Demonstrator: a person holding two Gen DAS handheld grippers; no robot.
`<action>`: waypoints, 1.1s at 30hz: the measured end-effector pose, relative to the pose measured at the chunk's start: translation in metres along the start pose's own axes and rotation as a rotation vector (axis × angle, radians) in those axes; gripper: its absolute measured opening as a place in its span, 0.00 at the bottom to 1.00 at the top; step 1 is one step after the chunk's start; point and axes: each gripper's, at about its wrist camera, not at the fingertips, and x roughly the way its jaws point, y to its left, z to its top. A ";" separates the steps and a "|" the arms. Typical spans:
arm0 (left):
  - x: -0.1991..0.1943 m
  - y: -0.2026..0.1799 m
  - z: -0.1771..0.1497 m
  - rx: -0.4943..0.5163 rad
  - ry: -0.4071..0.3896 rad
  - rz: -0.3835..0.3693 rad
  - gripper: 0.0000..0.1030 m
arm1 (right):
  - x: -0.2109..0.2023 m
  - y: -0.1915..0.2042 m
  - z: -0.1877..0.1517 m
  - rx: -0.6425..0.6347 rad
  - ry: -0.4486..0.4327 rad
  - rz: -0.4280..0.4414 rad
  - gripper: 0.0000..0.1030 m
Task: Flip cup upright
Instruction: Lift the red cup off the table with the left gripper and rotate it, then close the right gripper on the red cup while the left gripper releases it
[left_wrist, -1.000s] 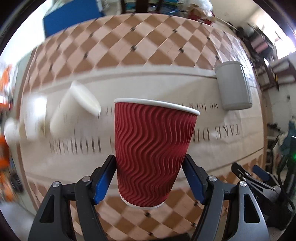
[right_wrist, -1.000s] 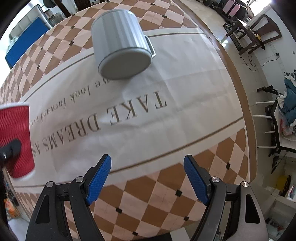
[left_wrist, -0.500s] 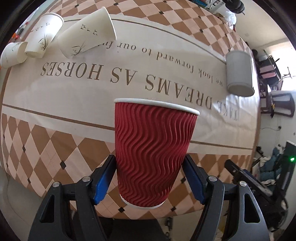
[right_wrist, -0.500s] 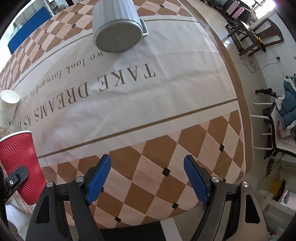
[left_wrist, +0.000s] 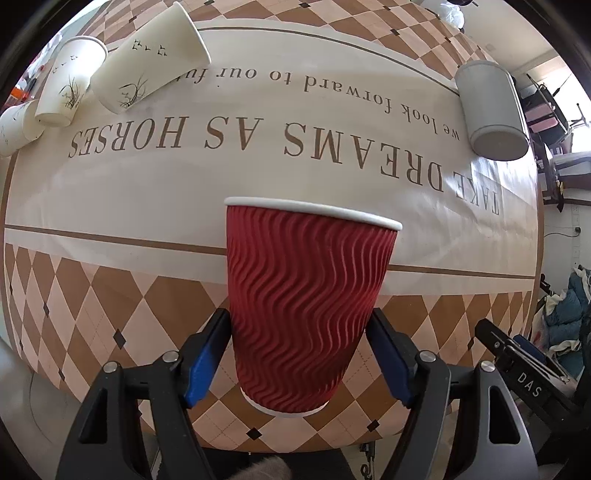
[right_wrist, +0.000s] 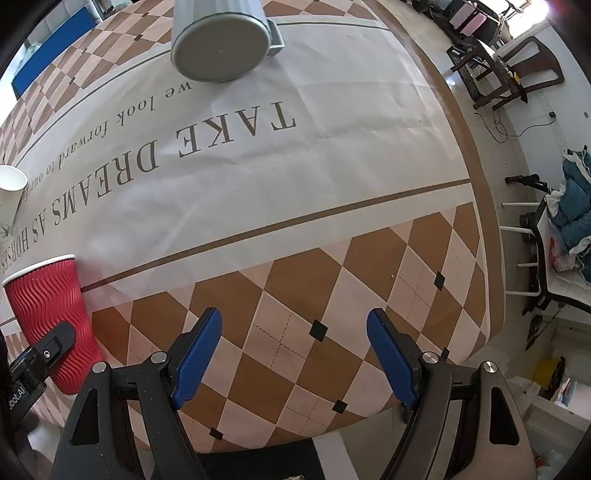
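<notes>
A red ripple paper cup (left_wrist: 303, 306) stands rim up between the blue pads of my left gripper (left_wrist: 299, 354), which is shut on its lower half, over the near checkered part of the tablecloth. The cup also shows at the left edge of the right wrist view (right_wrist: 51, 317). My right gripper (right_wrist: 295, 354) is open and empty above the near checkered border, to the right of the cup.
A grey mug (left_wrist: 491, 110) lies on its side at the far right, also in the right wrist view (right_wrist: 221, 40). White paper cups (left_wrist: 147, 70) lie and stand at the far left. The tablecloth (right_wrist: 295, 177) bears printed lettering. Chairs and clutter stand beyond the right table edge.
Both grippers have pulled back toward the near table edge, so more of the table shows. The red cup stays gripped and upright in the left gripper. The right gripper stays open.
</notes>
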 end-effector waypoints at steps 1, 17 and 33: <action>0.002 -0.002 0.000 0.001 0.001 -0.001 0.71 | 0.001 -0.001 -0.001 0.001 0.002 -0.001 0.80; -0.034 0.007 -0.004 0.006 -0.115 0.005 0.93 | -0.002 -0.016 -0.012 0.026 -0.006 0.058 0.81; -0.070 0.101 -0.032 0.029 -0.253 0.315 0.97 | -0.043 0.047 -0.035 -0.101 0.003 0.191 0.81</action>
